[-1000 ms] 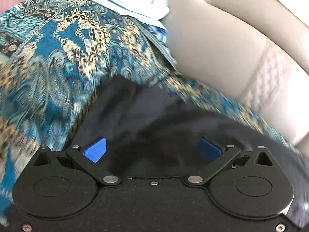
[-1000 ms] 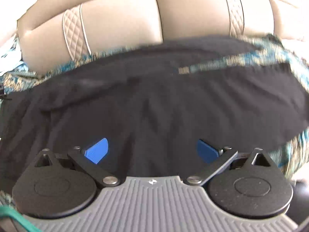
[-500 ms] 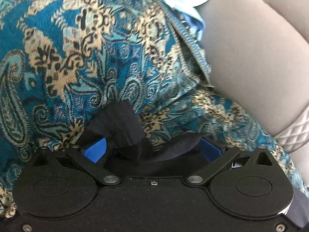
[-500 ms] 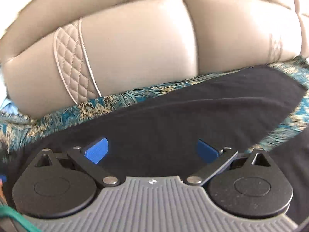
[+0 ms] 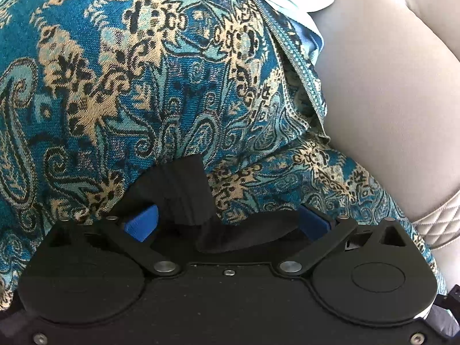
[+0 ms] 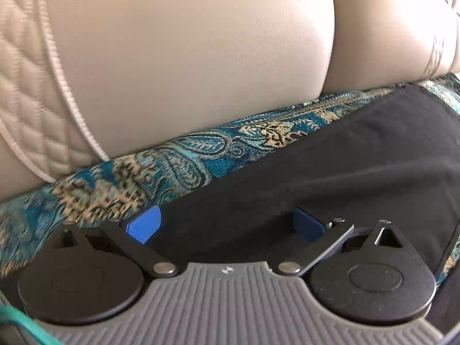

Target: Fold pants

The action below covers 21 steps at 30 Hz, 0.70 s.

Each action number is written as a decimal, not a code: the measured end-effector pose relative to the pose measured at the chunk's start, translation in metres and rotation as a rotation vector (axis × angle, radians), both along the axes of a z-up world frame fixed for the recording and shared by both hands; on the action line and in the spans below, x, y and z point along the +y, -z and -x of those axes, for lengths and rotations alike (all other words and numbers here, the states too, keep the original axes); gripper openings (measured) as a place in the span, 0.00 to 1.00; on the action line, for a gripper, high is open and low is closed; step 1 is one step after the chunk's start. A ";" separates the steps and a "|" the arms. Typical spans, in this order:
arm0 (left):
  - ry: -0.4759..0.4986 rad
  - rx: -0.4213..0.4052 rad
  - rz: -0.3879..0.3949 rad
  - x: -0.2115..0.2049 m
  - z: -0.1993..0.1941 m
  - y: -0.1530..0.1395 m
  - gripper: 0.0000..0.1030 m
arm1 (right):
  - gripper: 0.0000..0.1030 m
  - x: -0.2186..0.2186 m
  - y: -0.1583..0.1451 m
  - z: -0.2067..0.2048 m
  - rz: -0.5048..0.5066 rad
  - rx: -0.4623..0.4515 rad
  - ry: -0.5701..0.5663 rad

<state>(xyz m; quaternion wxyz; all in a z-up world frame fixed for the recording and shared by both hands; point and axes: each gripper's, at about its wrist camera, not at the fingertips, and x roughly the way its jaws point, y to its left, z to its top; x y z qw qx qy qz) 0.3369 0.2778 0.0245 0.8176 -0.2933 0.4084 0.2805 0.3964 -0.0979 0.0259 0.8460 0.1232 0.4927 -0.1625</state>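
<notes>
Black pants [image 5: 184,192]: mostly lying hidden beneath the left gripper [image 5: 227,222] body; only a bunched corner showing. In the right wrist view, pants [image 6: 359,172] running off the right edge. Patterned throw [image 6: 37,215] blurring at lower left.

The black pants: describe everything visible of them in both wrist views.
The black pants are plain, matte, soft woven-looking cloth. In the right wrist view they lie spread with shallow creases on the teal paisley throw, reaching between the open right gripper fingers. In the left wrist view only a bunched, ribbed corner shows, rising between the open left gripper fingers. Contact with the pads cannot be told.
</notes>
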 end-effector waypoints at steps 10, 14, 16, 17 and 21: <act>-0.017 0.046 -0.059 -0.011 -0.009 0.005 1.00 | 1.00 0.007 0.010 -0.020 0.113 0.048 0.036; -0.048 0.028 -0.093 -0.019 -0.003 0.004 0.77 | 0.76 0.004 0.004 -0.013 0.105 0.033 0.038; -0.089 0.042 -0.114 -0.020 0.004 0.001 0.47 | 0.55 0.001 -0.003 -0.007 0.109 0.010 0.030; -0.105 0.056 -0.127 -0.020 0.008 0.000 0.29 | 0.39 -0.001 -0.005 -0.004 0.113 0.001 0.019; -0.092 0.018 -0.089 -0.011 0.025 -0.003 0.16 | 0.10 -0.010 -0.015 0.009 0.116 -0.039 -0.043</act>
